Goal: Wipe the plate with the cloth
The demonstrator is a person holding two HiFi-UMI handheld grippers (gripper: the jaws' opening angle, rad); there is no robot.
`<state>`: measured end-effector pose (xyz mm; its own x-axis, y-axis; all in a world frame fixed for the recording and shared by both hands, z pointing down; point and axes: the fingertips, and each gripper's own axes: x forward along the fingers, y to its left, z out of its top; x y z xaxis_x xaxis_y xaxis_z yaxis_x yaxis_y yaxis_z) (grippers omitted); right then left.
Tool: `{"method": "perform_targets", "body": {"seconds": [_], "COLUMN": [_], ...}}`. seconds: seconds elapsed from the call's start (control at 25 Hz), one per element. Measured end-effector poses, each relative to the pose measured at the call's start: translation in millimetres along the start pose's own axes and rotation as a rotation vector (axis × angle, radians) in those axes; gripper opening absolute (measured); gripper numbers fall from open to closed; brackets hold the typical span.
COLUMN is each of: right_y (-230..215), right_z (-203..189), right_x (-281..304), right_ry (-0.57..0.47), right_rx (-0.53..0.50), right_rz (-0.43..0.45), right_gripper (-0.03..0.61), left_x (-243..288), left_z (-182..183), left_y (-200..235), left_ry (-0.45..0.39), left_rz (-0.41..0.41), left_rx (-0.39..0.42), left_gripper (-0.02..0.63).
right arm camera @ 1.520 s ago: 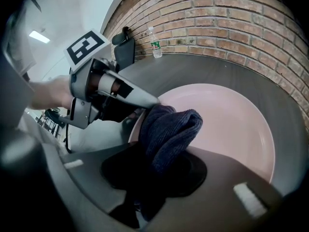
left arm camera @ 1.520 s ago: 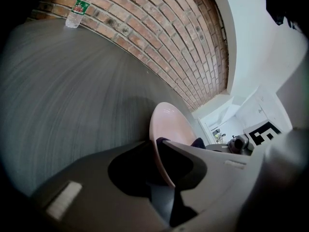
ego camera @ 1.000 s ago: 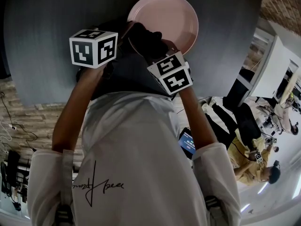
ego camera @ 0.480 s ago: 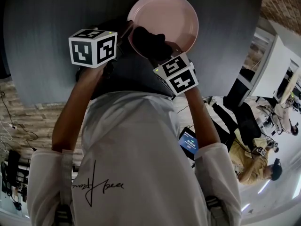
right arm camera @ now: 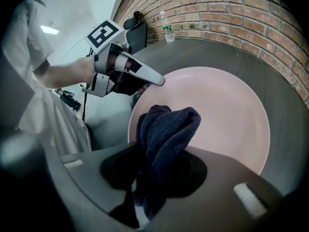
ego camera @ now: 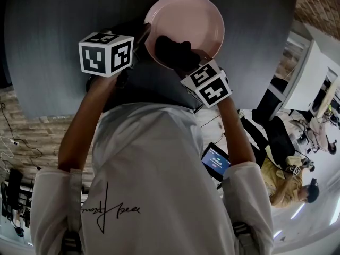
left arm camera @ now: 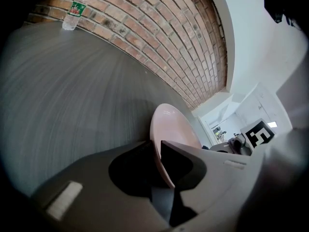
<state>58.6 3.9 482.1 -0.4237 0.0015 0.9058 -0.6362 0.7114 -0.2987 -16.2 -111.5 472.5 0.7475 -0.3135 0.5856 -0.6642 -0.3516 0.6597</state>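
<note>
While the left gripper (left arm camera: 157,164) kept no gap to spare, its fingers (left arm camera: 181,161) were clamped on the near rim of the pink plate (ego camera: 187,16), one on each face. The plate sat over the dark grey bench (ego camera: 48,41), and whether it was fully resting there could not be told. The right gripper (right arm camera: 153,175) had its fingers pinched tight on the dark blue cloth (right arm camera: 166,127). A bunched fold of the cloth stuck out past the fingertips and met the plate's inner face by its near edge, just beside the left gripper's tip. A clear bottle (right arm camera: 166,33) stood at the bench's far edge, against the brick wall (left arm camera: 159,33).
</note>
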Motion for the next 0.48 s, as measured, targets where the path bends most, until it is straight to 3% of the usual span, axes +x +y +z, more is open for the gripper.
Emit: {"method": "perform_targets", "body": {"seconds": [0.48], "right_y": [-8.8], "right_z": [-9.0], "right_x": [-7.7], "right_ry": [0.039], "right_rx": [-0.014], "right_rz": [-0.008], "right_gripper": [0.124], "left_x": [-2.3], "left_z": [-0.1], "left_y": [-0.4], "left_ry": [0.006], "left_rz": [0.008], "left_rx": [0.032], "left_gripper": [0.075]}}
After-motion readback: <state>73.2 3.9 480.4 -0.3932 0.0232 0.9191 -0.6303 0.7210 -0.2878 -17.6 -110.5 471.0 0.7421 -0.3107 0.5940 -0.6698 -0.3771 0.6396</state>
